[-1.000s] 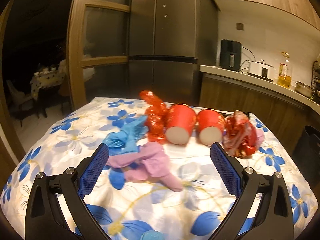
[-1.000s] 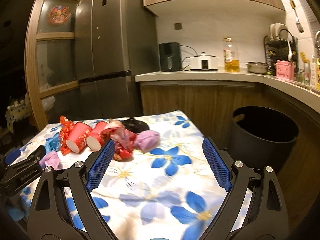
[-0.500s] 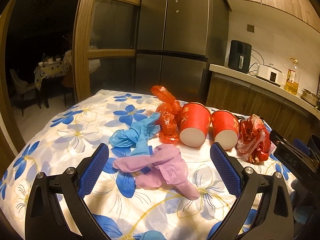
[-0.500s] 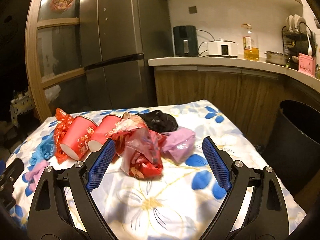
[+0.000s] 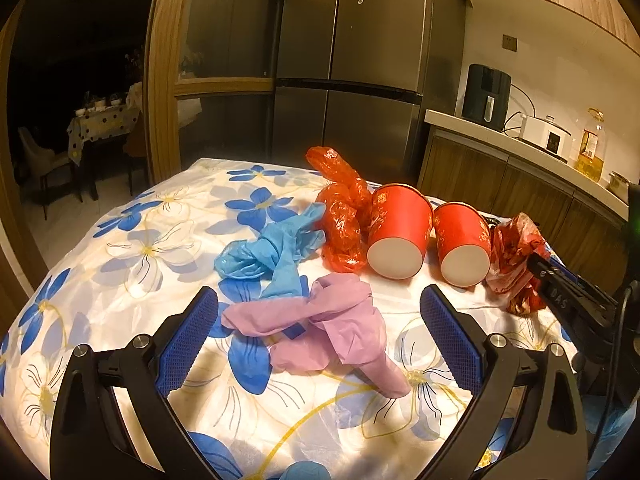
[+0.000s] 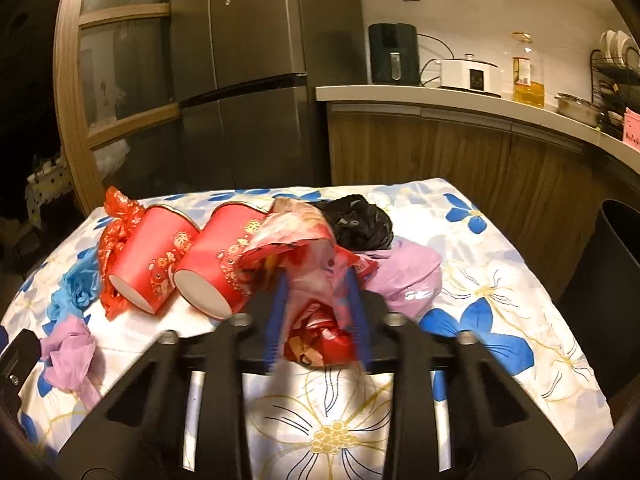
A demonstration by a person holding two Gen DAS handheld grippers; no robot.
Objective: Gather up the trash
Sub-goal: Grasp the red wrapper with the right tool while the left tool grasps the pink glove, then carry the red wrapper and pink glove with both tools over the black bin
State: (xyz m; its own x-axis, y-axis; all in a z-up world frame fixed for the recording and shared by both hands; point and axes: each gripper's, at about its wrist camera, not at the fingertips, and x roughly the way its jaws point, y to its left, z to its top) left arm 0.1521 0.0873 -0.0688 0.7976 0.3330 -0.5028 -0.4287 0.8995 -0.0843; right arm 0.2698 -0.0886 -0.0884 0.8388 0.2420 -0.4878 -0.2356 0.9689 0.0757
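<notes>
Trash lies on a floral tablecloth (image 5: 132, 248). My left gripper (image 5: 320, 332) is open above a crumpled pink glove (image 5: 340, 328). Beyond it lie a blue glove (image 5: 272, 252), a red plastic bag (image 5: 344, 208) and two red paper cups (image 5: 396, 236) (image 5: 462, 244) on their sides. My right gripper (image 6: 318, 312) is closed on a crumpled red and pink wrapper (image 6: 312, 264), which also shows in the left wrist view (image 5: 514, 256). A black bag (image 6: 356, 220) and a pink bag (image 6: 404, 272) lie behind the wrapper.
A dark trash bin (image 6: 608, 292) stands off the table's right side. A steel fridge (image 5: 352, 60) and a wooden counter (image 6: 460, 104) with appliances stand behind the table. The table's far and side edges drop to the floor.
My right gripper moved forward to the red and pink wrapper and closed on it. My left gripper stayed open and drew a little closer to the pink glove.
</notes>
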